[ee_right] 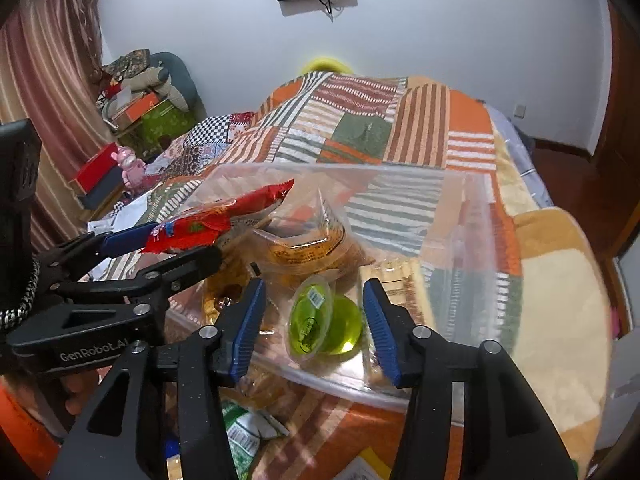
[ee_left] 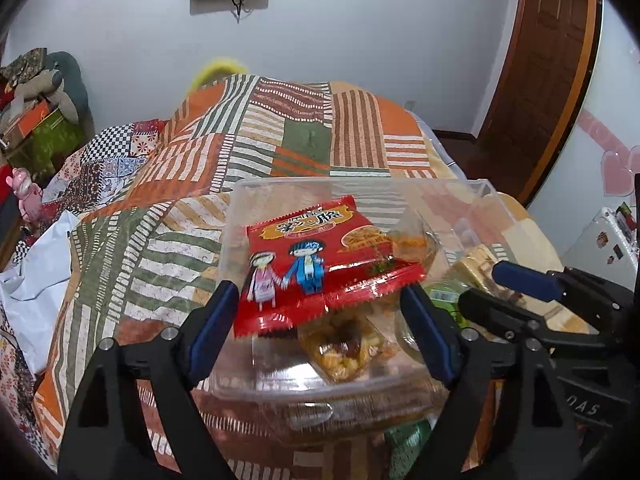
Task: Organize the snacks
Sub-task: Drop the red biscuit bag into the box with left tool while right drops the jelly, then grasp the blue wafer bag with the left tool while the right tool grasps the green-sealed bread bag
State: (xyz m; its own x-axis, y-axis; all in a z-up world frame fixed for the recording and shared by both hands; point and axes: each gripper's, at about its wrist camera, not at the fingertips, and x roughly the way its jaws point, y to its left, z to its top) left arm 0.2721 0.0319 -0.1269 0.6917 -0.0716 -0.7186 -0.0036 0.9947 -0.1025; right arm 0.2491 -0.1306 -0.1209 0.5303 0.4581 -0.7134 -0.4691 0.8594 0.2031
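Note:
A clear plastic box (ee_left: 472, 200) sits on the quilted bed. A red snack packet with two cartoon children (ee_left: 320, 260) lies tilted over the box between the wide-apart fingers of my left gripper (ee_left: 324, 320), which is open. In the right wrist view the packet (ee_right: 212, 224) shows edge-on, just past the left gripper's fingertips. My right gripper (ee_right: 314, 328) is open over the box's near side, around a green jelly cup (ee_right: 320, 320) lying inside. Orange snack bags (ee_right: 312, 248) and a wafer pack (ee_right: 400, 280) also lie in the box (ee_right: 472, 240).
The patchwork quilt (ee_left: 280, 140) covers the bed behind the box. A green and white snack packet (ee_right: 248, 436) lies outside the box near the front. Boxes and cushions (ee_right: 144, 104) are piled at the far left by a curtain. A wooden door (ee_left: 540, 80) stands to the right.

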